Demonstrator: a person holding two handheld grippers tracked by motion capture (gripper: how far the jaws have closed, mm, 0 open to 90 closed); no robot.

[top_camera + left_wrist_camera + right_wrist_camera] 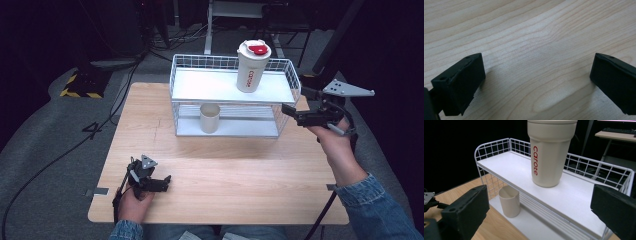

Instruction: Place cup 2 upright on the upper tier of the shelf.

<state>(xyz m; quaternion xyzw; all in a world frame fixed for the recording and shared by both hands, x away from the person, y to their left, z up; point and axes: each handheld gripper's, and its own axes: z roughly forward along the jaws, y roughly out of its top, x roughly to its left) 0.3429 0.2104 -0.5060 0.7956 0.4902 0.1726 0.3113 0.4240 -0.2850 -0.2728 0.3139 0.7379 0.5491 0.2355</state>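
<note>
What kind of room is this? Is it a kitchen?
Probably not a kitchen; more likely a lab or workshop. A bare wooden table holds just a white wire rack with a tumbler and a small cup, and cables trail over grey carpet.

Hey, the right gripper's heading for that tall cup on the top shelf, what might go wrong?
1. The tumbler is tall and stands near the front edge of the rack; a nudge from the open right gripper may topple it.
2. The jaws may catch the rack's wire side.
</note>
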